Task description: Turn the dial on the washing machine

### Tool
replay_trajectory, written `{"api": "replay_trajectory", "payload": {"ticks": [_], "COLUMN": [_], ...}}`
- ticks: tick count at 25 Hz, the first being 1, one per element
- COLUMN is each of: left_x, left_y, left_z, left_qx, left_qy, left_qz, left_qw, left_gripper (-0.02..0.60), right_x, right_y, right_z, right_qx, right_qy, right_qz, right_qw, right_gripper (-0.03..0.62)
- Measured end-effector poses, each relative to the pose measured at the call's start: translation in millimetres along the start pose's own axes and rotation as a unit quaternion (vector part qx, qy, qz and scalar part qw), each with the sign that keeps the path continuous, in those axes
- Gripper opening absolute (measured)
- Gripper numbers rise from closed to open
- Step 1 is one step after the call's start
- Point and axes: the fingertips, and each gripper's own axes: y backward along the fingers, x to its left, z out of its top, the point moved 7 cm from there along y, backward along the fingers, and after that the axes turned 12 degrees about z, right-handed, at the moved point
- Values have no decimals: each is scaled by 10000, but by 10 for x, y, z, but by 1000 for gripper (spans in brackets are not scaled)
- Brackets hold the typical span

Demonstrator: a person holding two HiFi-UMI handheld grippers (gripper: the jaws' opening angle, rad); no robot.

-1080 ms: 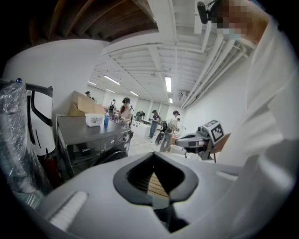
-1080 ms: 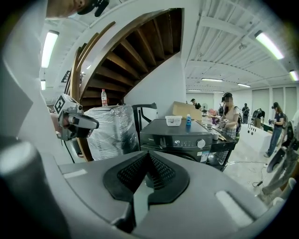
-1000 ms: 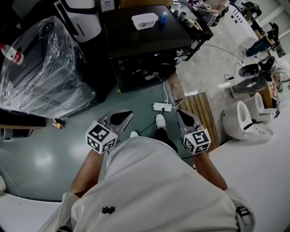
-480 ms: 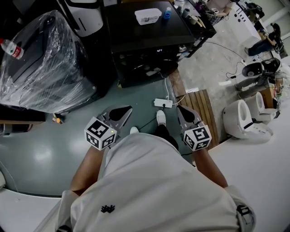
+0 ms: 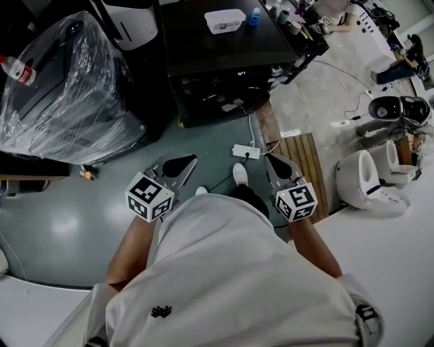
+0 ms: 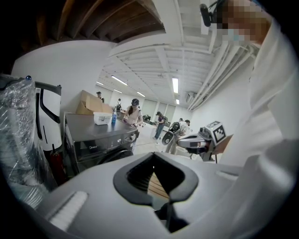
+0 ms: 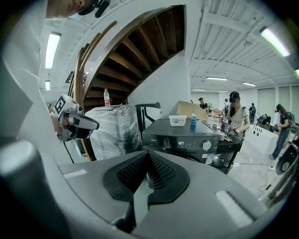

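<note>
The black washing machine [image 5: 217,47] stands ahead of me across the green floor, well beyond both grippers. Its round silver dial [image 7: 206,145] sits at the right end of the lit control panel, and it also shows small in the left gripper view as the dial [image 6: 132,137]. My left gripper [image 5: 182,163] is held low in front of the body, jaws shut and empty. Level with it, my right gripper [image 5: 274,165] is also shut with nothing in it. In the right gripper view the right gripper [image 7: 148,158] points toward the washing machine [image 7: 182,135].
A white box [image 5: 226,20] and a blue bottle [image 5: 255,15] rest on the machine's top. A plastic-wrapped appliance [image 5: 64,95] stands to its left. A power strip [image 5: 245,151] with cables and a wooden board [image 5: 303,169] lie on the floor. Several people stand at the back right.
The washing machine has slid a little higher in the head view. Both grippers stay shut, held at about the same place in front of the body.
</note>
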Motion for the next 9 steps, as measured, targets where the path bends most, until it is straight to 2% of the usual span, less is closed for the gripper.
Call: {"api": "replay_trajectory", "payload": {"ticks": [9], "left_x": [-48], "left_y": [-300], "left_z": [109], "left_qx": [16], "left_qy": [5], "left_qz": [151], "left_qw": [9999], "left_gripper": [57], "right_x": [-376], "right_y": [-43], "right_z": [29], "right_qx": [-30], "right_qy": [52], "right_qz": [153], "right_qw": [9999], "right_gripper": [2]}}
